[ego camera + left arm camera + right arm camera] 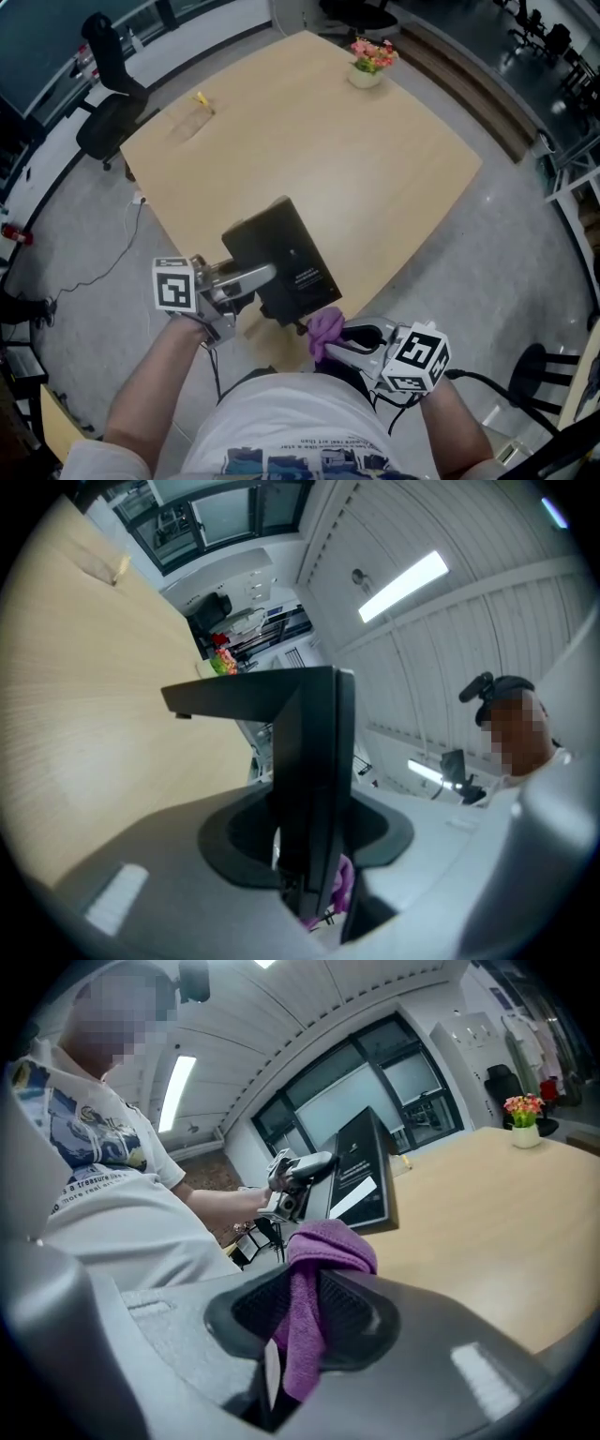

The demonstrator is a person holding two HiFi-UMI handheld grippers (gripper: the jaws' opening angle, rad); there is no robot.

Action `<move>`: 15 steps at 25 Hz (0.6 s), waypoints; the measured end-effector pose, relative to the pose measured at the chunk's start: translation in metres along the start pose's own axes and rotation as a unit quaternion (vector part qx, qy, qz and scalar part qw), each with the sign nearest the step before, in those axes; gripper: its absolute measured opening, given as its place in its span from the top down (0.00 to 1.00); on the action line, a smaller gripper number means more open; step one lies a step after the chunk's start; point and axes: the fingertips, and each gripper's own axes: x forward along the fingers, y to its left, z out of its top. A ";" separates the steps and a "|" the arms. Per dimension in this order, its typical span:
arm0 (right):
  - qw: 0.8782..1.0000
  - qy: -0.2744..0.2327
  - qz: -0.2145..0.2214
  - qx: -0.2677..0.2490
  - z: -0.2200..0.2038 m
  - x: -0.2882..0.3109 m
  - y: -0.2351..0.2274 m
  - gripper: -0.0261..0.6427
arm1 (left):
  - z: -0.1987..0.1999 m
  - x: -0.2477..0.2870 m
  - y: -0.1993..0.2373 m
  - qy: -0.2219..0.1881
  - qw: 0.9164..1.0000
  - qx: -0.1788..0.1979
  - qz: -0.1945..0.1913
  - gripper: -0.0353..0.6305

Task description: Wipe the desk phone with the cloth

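The black desk phone is a flat dark slab tilted up over the near edge of the wooden table. My left gripper is shut on the phone's near left edge. In the left gripper view the phone stands edge-on between the jaws. The purple cloth is bunched in my right gripper, which is shut on it just below the phone's near right corner. In the right gripper view the cloth hangs over the jaws, with the phone and the left gripper beyond it.
A small pot of flowers stands at the table's far edge. A yellow object lies at the far left. A black office chair stands left of the table, and a cable trails on the floor.
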 end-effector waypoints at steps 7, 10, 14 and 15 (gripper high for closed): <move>0.999 0.030 -0.010 -0.023 -0.005 0.026 0.003 0.83 | -0.016 -0.006 0.008 0.024 1.000 -0.008 -0.007 0.68; 0.999 0.031 -0.043 -0.014 -0.010 0.012 -0.012 0.83 | -0.022 -0.009 0.013 0.036 0.999 -0.010 -0.010 0.68; 0.996 0.024 -0.086 -0.007 -0.011 -0.011 -0.029 0.83 | -0.030 -0.010 0.016 0.052 0.998 -0.011 -0.015 0.68; 0.995 0.023 -0.096 -0.007 -0.010 -0.017 -0.033 0.83 | -0.031 -0.009 0.017 0.056 0.998 -0.011 -0.015 0.68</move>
